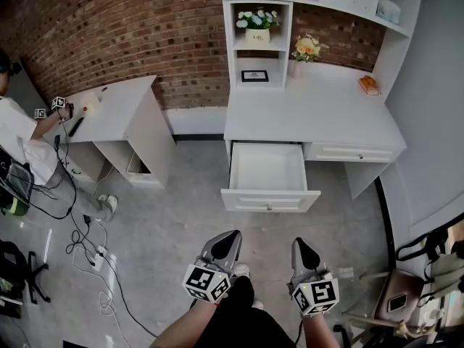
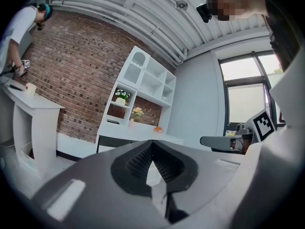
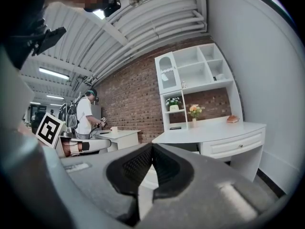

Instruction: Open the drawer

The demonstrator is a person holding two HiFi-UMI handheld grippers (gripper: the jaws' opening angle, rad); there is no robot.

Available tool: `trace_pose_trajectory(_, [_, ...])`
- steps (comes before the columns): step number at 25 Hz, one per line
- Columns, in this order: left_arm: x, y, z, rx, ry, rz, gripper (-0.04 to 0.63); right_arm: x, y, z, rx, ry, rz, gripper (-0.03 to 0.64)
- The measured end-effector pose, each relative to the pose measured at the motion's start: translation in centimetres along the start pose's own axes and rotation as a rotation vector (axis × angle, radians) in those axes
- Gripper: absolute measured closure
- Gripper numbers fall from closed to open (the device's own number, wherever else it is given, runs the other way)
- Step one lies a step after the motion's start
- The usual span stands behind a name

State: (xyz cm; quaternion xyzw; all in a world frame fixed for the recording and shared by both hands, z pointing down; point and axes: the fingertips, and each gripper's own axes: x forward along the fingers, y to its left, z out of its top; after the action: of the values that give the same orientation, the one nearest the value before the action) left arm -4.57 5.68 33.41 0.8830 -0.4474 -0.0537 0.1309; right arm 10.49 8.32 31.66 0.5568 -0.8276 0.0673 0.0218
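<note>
The left drawer [image 1: 267, 167] of the white desk [image 1: 312, 118] stands pulled out, and what I see of its inside is bare; its front panel [image 1: 270, 201] faces me. The right drawer [image 1: 351, 153] is pushed in. Both grippers hang well short of the desk, above the floor. My left gripper [image 1: 230, 236] is shut with nothing in it, and its jaws meet at the tips in the left gripper view [image 2: 151, 144]. My right gripper [image 1: 301, 243] is shut and empty too [image 3: 152, 147]. The desk [image 3: 209, 132] shows beyond the right jaws.
A shelf unit with flower pots [image 1: 257, 20] rises at the back of the desk, and an orange object [image 1: 370, 84] lies at its right end. A second white table [image 1: 116, 111] stands at left with a person [image 1: 18, 136] beside it. Cables [image 1: 94, 245] trail over the floor; a chair [image 1: 395, 296] sits at lower right.
</note>
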Motion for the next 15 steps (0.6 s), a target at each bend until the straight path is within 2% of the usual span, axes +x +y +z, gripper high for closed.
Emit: trace_pose_trajectory(15, [-1.1,-1.8,4.6,0.017,-0.023,-0.011,0.594,-2.1,0.4,4.7,-0.015,-0.053,0.019,0.614])
